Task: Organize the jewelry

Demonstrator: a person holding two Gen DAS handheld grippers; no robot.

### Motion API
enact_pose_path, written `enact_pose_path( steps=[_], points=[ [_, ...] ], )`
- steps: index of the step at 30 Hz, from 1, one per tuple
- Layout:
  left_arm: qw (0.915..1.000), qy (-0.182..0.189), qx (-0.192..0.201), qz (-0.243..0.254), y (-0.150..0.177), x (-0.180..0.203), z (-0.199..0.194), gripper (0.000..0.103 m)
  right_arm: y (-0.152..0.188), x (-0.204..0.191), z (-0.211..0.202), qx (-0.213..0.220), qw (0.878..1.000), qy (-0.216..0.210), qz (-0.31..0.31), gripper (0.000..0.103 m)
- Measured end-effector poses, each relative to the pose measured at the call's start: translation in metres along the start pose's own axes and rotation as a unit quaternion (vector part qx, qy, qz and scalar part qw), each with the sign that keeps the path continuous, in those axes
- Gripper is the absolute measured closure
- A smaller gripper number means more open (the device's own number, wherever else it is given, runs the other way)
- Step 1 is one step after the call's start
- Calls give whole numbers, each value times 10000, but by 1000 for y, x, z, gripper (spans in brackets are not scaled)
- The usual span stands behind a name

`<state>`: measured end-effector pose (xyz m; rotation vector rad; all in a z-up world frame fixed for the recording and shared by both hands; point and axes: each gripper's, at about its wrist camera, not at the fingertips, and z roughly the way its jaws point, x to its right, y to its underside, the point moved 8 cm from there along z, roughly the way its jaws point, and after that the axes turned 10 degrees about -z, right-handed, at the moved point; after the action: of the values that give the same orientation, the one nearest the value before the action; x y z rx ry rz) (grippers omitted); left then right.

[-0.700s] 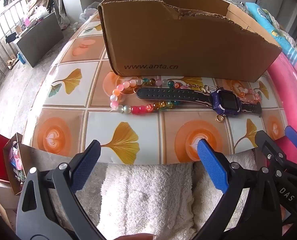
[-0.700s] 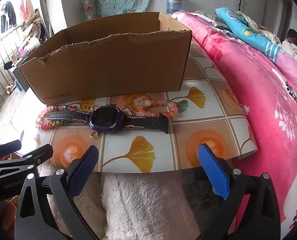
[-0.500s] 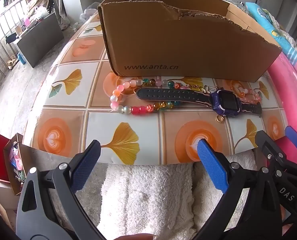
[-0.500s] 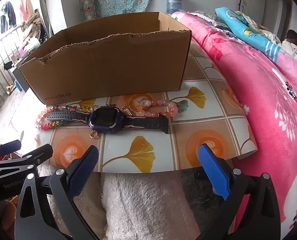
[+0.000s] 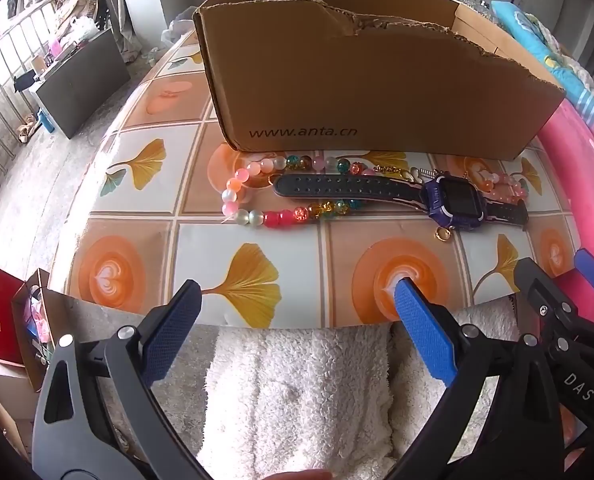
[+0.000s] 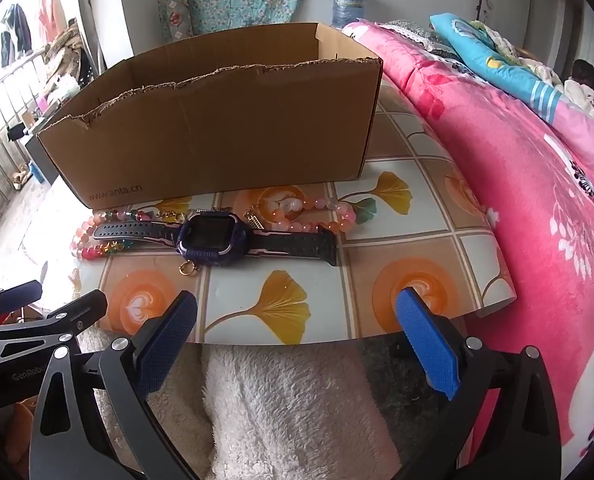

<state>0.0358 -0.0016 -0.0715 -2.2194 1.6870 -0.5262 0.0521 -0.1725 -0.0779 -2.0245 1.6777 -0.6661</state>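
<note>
Hovering wide open over the worktop's near edge, nothing between the blue pads.

Left gripper (image 5: 295, 320) and right gripper (image 6: 297, 324) both gaping, empty, textured blue rubber pads on black plastic arms, "DAS" and "GenRobo…" lettering showing on the neighbouring gripper's frame in each view. Lying ahead of both: a purple square-faced watch (image 6: 213, 240) with a perforated black strap, resting across a multicoloured bead bracelet (image 5: 257, 208) ahead-left and a pink bead bracelet (image 6: 317, 216) ahead-right, glossy round beads, a small gold ring (image 6: 188, 269) nearest the grippers. Standing just beyond them, a torn-rimmed corrugated cardboard box (image 5: 377, 92) printed "www.anta.cn". Glossy worktop (image 6: 281, 304) patterned with ginkgo leaves and latte hearts. Fluffy white fabric (image 5: 297, 392) spreading directly beneath the grippers.
</note>
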Motion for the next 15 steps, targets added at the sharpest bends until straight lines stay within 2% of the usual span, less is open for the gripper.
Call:
enact_pose_path(
  steps=[15],
  points=[
    [10000, 10, 33, 34, 0, 1, -2, 9, 1, 0, 0, 8, 10000, 2, 1, 5]
  ],
)
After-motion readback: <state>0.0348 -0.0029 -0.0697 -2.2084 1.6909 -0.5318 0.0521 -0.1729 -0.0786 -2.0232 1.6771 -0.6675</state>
